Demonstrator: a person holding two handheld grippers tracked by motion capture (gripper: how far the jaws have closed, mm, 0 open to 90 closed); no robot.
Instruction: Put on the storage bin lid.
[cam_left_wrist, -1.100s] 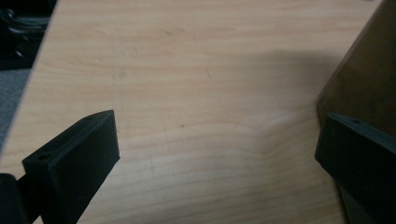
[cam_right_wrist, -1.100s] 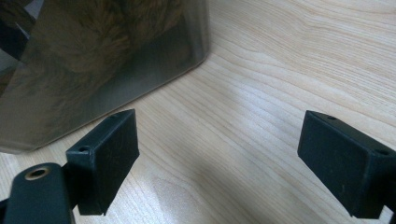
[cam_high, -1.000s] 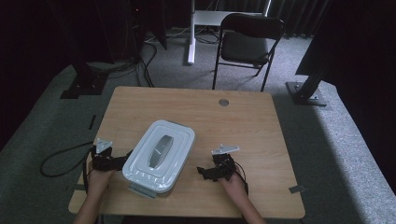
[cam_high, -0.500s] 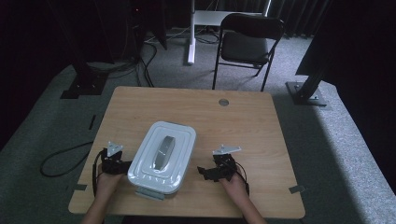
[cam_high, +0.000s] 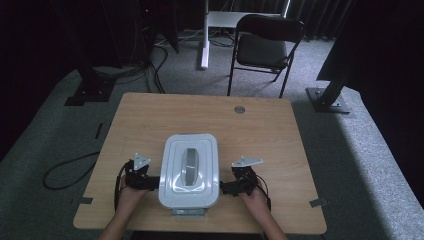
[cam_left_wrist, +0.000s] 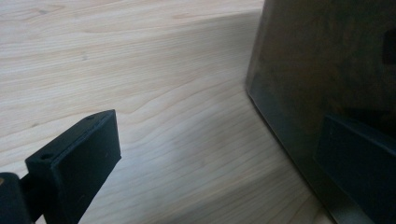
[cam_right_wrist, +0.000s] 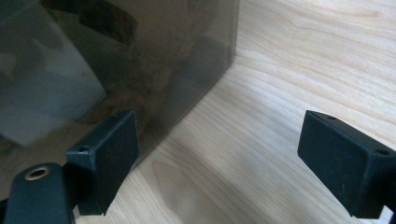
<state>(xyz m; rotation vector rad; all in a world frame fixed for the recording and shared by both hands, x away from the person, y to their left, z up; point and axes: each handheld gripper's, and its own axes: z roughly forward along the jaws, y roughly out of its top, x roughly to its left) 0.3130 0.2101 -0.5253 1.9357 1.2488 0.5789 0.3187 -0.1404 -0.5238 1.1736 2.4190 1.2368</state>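
Note:
A white lidded box (cam_high: 189, 170) with a grey handle on top stands near the table's front edge, square to it. My left gripper (cam_high: 150, 181) is open at the box's left wall, my right gripper (cam_high: 227, 188) open at its right wall. In the left gripper view the dark smoky wall of the box (cam_left_wrist: 317, 70) rises at the right, with one jaw of the left gripper (cam_left_wrist: 215, 168) right against it and the other over bare wood. In the right gripper view one jaw of the right gripper (cam_right_wrist: 229, 163) lies against the box wall (cam_right_wrist: 130, 56), near its corner.
The wooden table (cam_high: 150, 120) has a round cable grommet (cam_high: 239, 109) at the back. A folding chair (cam_high: 265, 50) stands behind the table. A cable (cam_high: 65, 170) loops on the carpet to the left.
The box has turned from tilted to square with the table and sits nearer the front edge. My left gripper has moved in to the box's side; the right one has shifted slightly.

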